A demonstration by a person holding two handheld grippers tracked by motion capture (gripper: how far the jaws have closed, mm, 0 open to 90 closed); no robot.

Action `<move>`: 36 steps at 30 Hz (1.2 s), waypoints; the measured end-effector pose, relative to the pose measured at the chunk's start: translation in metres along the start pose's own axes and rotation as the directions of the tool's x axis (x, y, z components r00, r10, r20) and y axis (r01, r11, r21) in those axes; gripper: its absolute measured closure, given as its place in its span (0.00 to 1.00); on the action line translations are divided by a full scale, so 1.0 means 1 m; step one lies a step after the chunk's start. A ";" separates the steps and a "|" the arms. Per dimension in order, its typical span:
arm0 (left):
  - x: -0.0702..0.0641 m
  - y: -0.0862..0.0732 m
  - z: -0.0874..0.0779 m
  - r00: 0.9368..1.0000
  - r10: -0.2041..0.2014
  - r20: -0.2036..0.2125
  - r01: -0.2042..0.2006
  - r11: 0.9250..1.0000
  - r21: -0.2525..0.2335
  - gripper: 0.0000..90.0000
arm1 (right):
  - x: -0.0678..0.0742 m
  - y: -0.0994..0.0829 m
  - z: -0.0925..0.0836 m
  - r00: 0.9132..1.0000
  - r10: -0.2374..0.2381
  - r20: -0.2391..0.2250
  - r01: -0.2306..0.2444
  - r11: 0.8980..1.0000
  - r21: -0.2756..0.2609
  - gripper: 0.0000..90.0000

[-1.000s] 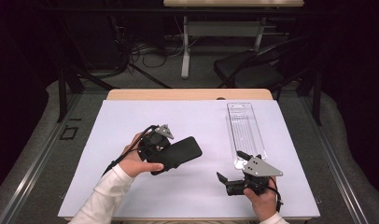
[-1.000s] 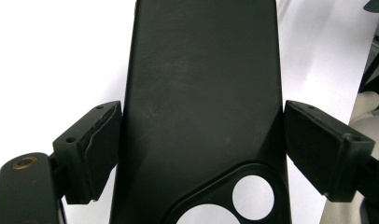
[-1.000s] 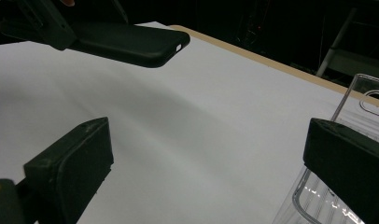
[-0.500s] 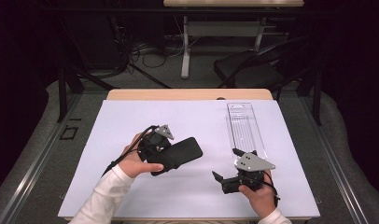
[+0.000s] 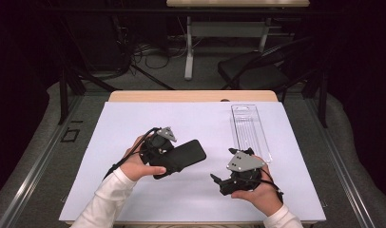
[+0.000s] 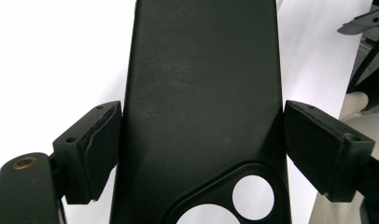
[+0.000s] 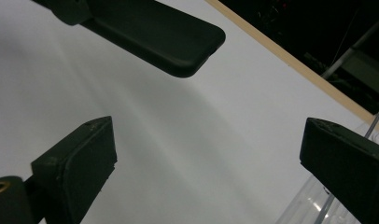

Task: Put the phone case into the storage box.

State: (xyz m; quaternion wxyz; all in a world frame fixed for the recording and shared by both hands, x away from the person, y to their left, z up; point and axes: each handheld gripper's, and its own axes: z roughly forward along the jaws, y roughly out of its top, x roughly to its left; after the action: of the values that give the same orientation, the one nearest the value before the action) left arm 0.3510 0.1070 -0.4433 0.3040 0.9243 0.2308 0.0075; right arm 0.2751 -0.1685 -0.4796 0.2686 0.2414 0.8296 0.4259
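Observation:
A black phone case (image 5: 190, 154) with a round camera cut-out (image 6: 201, 93) is held off the white mat by my left gripper (image 5: 173, 160), whose pads press its two long sides; in the left gripper view the left gripper (image 6: 201, 140) straddles the case's lower half. My right gripper (image 5: 219, 183) hovers low over the mat to the right of the case, jaws open and pointing left toward it. In the right gripper view the right gripper (image 7: 206, 158) frames bare mat, with the case's rounded end (image 7: 178, 42) floating above and casting a shadow.
A clear plastic package tray (image 5: 249, 127) lies lengthwise on the white mat (image 5: 134, 118) behind the right hand, and its corner (image 7: 313, 205) sits beside the right jaw. The table's wooden far edge (image 5: 191, 96) borders the mat. Chairs and desk legs stand beyond.
The right hand and its gripper have drifted left and a little upward, closer to the phone case. The left hand and the case have kept still.

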 end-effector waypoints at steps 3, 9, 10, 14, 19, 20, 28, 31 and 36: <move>0.001 0.000 0.000 1.000 0.000 0.000 0.000 1.000 0.005 0.16 | 0.002 0.003 0.001 0.996 -0.087 0.033 0.087 0.996 0.012 0.07; 0.002 -0.001 -0.001 1.000 -0.009 -0.002 0.009 1.000 0.001 0.16 | 0.008 0.008 0.004 0.967 -0.238 0.088 0.237 0.971 0.024 0.16; 0.002 -0.001 -0.001 1.000 -0.009 -0.002 0.009 1.000 0.002 0.16 | 0.010 0.009 0.005 0.962 -0.256 0.090 0.255 0.967 0.028 0.17; 0.003 -0.002 -0.001 1.000 -0.013 -0.004 0.013 1.000 0.005 0.16 | 0.012 0.010 0.011 0.939 -0.331 0.099 0.327 0.944 0.049 0.24; 0.004 -0.002 0.000 1.000 -0.020 -0.005 0.020 1.000 0.004 0.16 | 0.019 0.014 0.016 0.899 -0.422 0.119 0.420 0.906 0.042 0.30; 0.004 -0.002 -0.001 1.000 -0.020 -0.006 0.020 1.000 0.004 0.16 | 0.020 0.015 0.017 0.883 -0.453 0.125 0.452 0.891 0.041 0.31; 0.006 -0.003 -0.002 1.000 -0.026 -0.006 0.026 1.000 0.005 0.16 | 0.026 0.020 0.022 0.797 -0.583 0.159 0.582 0.811 0.057 0.36; 0.007 -0.004 -0.003 0.999 -0.035 -0.009 0.035 0.999 0.000 0.16 | 0.027 0.023 0.024 0.761 -0.626 0.171 0.624 0.778 0.070 0.36; 0.009 -0.005 -0.004 0.999 -0.040 -0.013 0.040 0.999 -0.001 0.16 | 0.030 0.025 0.028 0.696 -0.690 0.200 0.687 0.720 0.093 0.38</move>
State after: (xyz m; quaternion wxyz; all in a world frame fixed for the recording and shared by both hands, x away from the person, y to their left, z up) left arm 0.3564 0.1167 -0.4437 0.3028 0.9194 0.2511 0.0074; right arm 0.2753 -0.1206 -0.4799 0.4970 -0.0393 0.8268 0.2605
